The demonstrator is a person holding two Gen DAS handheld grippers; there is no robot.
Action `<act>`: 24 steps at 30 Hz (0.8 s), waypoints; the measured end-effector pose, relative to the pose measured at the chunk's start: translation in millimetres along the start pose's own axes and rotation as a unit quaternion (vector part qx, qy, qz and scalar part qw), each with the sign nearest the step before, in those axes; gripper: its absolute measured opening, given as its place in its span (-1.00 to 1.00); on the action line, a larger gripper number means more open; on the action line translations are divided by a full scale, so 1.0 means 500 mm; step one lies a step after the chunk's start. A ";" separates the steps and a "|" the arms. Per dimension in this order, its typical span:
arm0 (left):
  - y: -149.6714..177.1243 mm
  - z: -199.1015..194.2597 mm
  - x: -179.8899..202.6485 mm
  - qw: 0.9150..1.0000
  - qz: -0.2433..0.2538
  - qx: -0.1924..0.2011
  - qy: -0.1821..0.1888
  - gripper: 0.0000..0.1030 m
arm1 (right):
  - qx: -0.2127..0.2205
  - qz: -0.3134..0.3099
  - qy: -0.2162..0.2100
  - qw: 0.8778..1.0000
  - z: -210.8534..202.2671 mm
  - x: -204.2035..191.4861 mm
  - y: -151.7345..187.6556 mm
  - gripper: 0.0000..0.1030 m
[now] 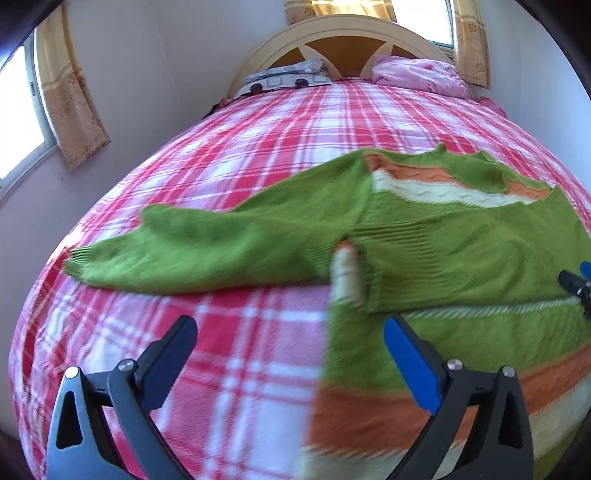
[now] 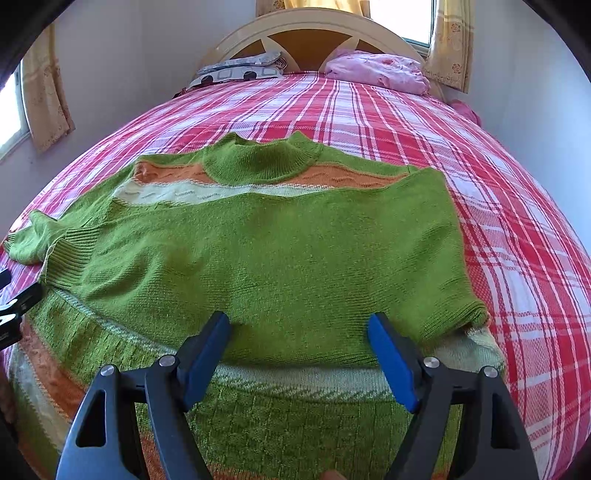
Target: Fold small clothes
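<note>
A green sweater [image 2: 258, 240] with orange and cream stripes was spread on the near part of a bed [image 2: 517, 229] covered in a red, pink and white plaid. Its collar [image 2: 262, 158] was pointed toward the headboard [image 2: 314, 33], so its long axis ran from the near edge up the bed. One sleeve [image 2: 443, 258] was laid folded across the body, its cuff just beyond the right gripper [image 2: 299, 354]. The other sleeve [image 1: 207, 247] was stretched out sideways over the plaid, crosswise to the body.

That outstretched sleeve and its ribbed cuff were shown in full only by the left wrist view; in the right wrist view only its bunched end was seen at the frame's edge. The whole collar and the folded sleeve were shown clearly only by the right wrist view. The near part of the left wrist view was blurred.

The right gripper's jaws were held wide above the sweater's lower body, with nothing pressed between them. The left gripper [image 1: 291, 343] was also spread wide and empty, over the sweater's side edge and the bare plaid.

At the head of the bed a patterned pillow [image 2: 240, 70] and a pink bundle of bedding [image 2: 380, 70] were laid well apart from the sweater. Curtained windows [image 1: 22, 122] were seen on the walls. Nothing was found lying across the sweater.
</note>
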State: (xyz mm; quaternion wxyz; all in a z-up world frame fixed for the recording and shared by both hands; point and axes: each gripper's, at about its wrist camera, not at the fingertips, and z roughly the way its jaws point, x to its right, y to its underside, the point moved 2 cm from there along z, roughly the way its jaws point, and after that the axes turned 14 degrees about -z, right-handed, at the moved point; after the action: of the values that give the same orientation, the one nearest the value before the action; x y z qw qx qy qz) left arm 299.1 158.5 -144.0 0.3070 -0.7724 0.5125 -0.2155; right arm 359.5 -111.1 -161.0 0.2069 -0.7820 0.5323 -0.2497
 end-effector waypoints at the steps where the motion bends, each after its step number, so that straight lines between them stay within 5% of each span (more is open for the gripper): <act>1: -0.002 0.004 -0.019 1.000 -0.002 -0.001 -0.008 1.00 | 0.000 0.000 0.000 1.000 0.000 0.000 0.000 0.52; 6: -0.020 0.044 -0.178 0.996 -0.059 -0.017 -0.062 1.00 | 0.000 0.000 0.000 1.000 -0.001 -0.001 0.001 0.53; 12: -0.055 0.077 -0.344 0.981 -0.166 -0.022 -0.096 1.00 | 0.001 -0.007 0.005 1.000 -0.010 -0.006 0.007 0.53; 15: -0.069 0.098 -0.431 0.965 -0.246 -0.023 -0.090 1.00 | 0.007 -0.008 0.005 1.000 -0.016 -0.009 0.012 0.53; 19: -0.085 0.132 -0.534 0.932 -0.353 -0.010 -0.079 0.94 | 0.009 -0.007 0.001 1.000 -0.017 -0.010 0.015 0.58; 24: -0.118 0.153 -0.581 0.917 -0.393 0.014 -0.061 0.81 | 0.009 -0.007 0.002 1.000 -0.018 -0.011 0.016 0.59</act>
State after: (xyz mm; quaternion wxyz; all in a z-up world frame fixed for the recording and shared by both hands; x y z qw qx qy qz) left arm 276.6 463.4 -163.0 0.2385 -0.9190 0.1447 -0.2785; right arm 346.6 -109.1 -159.5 0.2112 -0.7834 0.5247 -0.2576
